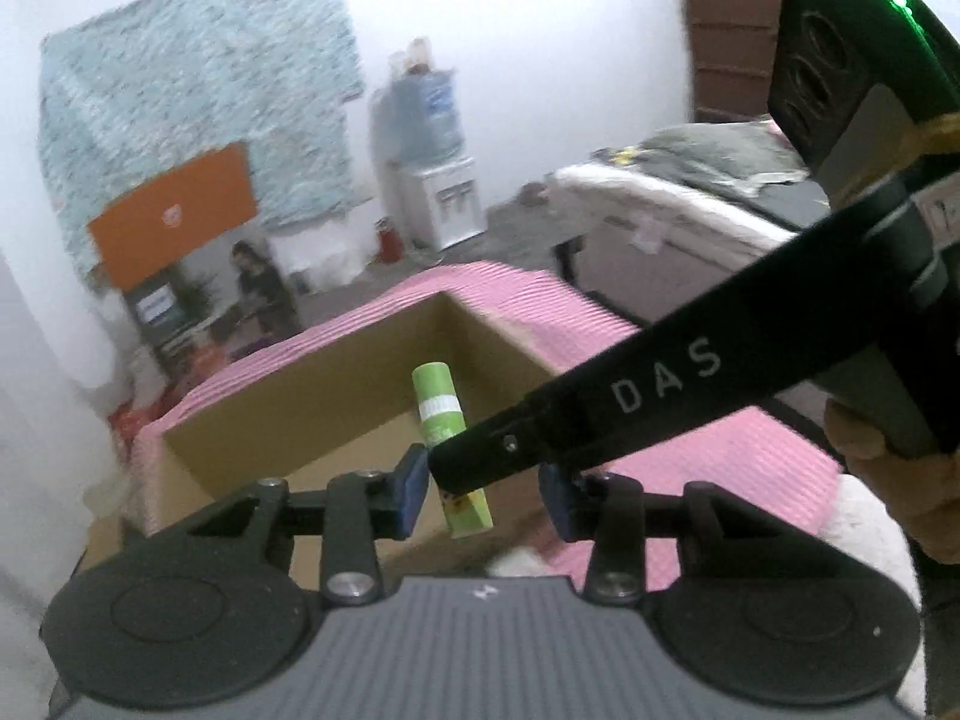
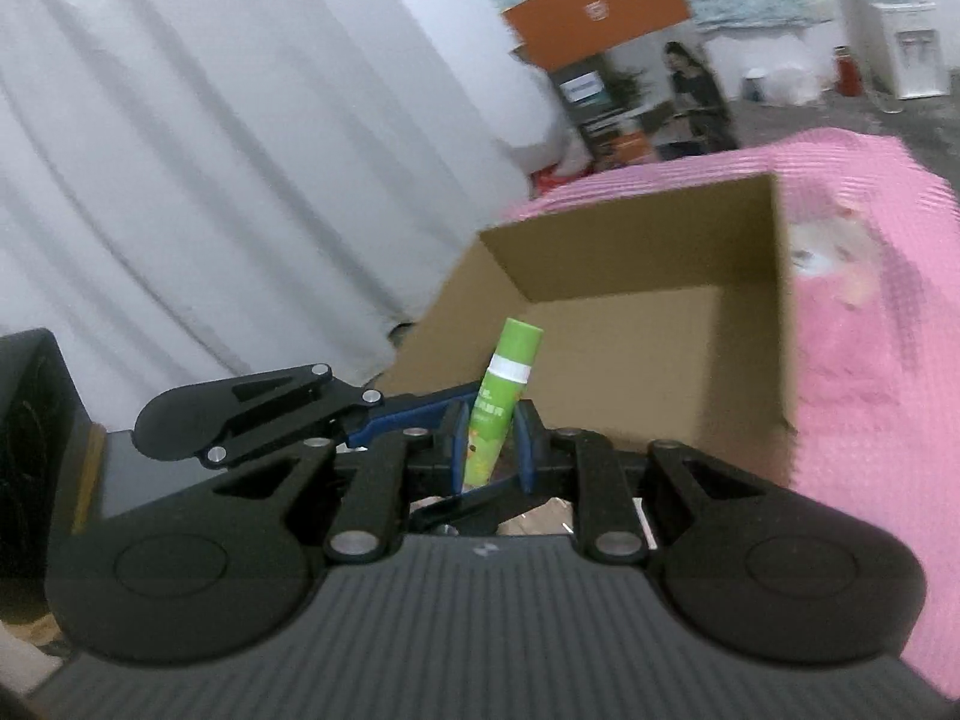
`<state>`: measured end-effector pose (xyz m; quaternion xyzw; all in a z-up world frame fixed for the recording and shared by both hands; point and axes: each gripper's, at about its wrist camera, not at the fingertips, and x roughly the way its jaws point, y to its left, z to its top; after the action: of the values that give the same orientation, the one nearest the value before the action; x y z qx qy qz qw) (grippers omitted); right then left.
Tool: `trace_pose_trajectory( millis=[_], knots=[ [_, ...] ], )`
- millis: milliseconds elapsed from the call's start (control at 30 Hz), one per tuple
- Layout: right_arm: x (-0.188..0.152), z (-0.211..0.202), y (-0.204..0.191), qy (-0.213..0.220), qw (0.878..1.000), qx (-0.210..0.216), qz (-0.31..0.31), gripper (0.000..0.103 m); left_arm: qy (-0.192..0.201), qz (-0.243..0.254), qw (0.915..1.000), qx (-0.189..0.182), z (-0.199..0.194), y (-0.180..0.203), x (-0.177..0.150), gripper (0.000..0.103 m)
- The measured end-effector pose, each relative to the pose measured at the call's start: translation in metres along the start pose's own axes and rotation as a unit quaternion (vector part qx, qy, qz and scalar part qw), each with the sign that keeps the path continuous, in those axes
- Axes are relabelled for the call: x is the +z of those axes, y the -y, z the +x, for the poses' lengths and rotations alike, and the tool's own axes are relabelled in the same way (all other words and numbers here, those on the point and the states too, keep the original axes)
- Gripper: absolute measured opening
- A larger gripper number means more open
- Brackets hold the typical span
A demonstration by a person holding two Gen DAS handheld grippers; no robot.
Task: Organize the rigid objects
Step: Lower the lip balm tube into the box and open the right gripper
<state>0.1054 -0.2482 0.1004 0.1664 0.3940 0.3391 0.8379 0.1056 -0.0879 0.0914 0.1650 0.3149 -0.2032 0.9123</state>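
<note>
Currently held: green tube [image 2: 501, 405], upright, clamped in my right gripper [image 2: 492, 441]; cardboard box [image 2: 660, 354] lay directly ahead; left gripper [image 1: 486, 495] spread apart.

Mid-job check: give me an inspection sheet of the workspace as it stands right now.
Surface: pink ribbed mat under the box.
Job's things: green tube, upright, cap up, held in front of the open cardboard box; box interior looks bare where visible.
Clutter: nothing seen on the mat.
Grippers: right gripper shut on the green tube; left gripper open, fingers either side of the tube.
Cables: nothing seen.
Surroundings: white curtain, water dispenser, orange box.
</note>
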Motion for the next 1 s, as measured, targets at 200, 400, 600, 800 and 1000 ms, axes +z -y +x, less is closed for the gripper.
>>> trace_pose_trajectory(
  millis=[200,400,600,800,1000],
  knots=[
    [0.061,0.082,0.013,-0.065,0.996,0.036,0.041,0.016,-0.076,-0.050,0.9958,-0.010,0.044,-0.079,0.013,0.042],
    [0.100,0.167,0.033,-0.128,0.987,0.033,0.096,0.016,-0.144,-0.076,0.9865,-0.020,0.101,-0.137,0.009,0.042],
    [0.111,0.235,0.054,-0.172,0.975,0.014,0.136,0.014,-0.194,-0.089,0.9768,-0.016,0.149,-0.168,0.001,0.042],
    [0.109,0.283,0.062,-0.199,0.966,0.002,0.164,0.014,-0.213,-0.089,0.9730,0.011,0.167,-0.177,-0.006,0.055],
    [0.104,0.290,0.067,-0.201,0.964,-0.001,0.172,0.016,-0.190,-0.091,0.9775,0.013,0.154,-0.178,0.000,0.065]
  ],
)
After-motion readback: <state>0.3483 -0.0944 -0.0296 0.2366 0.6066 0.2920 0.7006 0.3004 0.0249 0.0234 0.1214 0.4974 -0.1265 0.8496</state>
